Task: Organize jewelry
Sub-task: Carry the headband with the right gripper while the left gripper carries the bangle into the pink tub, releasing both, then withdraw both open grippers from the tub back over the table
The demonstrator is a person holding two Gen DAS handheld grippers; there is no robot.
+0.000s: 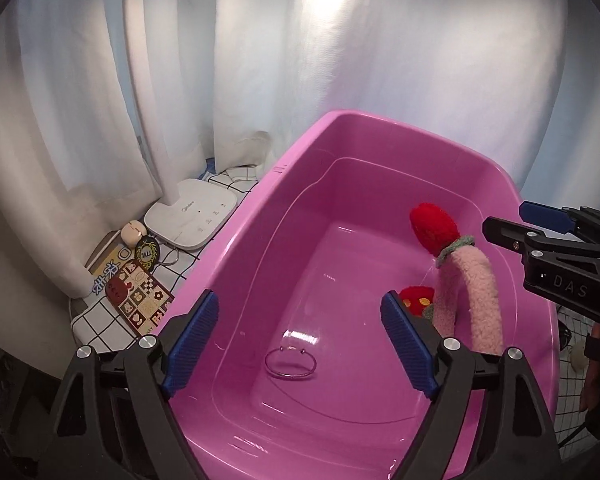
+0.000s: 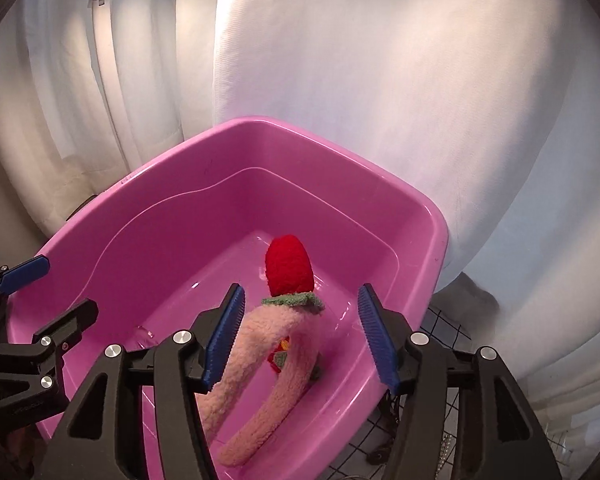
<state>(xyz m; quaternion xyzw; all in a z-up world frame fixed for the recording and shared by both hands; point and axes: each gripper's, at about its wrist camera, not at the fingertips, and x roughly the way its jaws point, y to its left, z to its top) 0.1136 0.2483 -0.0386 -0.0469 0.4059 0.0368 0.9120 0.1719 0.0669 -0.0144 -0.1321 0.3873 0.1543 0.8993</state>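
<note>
A pink plastic tub [image 1: 284, 184] holds a thin silver bangle [image 1: 290, 363] on its floor and a fuzzy pink headband [image 1: 482, 296] with red strawberry ends, leaning on the right wall. My left gripper [image 1: 300, 344] is open and empty, hovering over the bangle. My right gripper [image 2: 300, 338] is open over the tub [image 2: 380, 184], its fingers either side of the headband [image 2: 276, 344] without holding it. The right gripper also shows in the left wrist view [image 1: 540, 232], and the left gripper in the right wrist view [image 2: 56, 292].
Left of the tub stand a white lamp base [image 1: 192, 216], a patterned card [image 1: 140, 300] and small trinkets on a checked cloth [image 1: 100, 328]. White curtains [image 1: 260, 60] hang behind. A wire grid [image 2: 452, 336] lies right of the tub.
</note>
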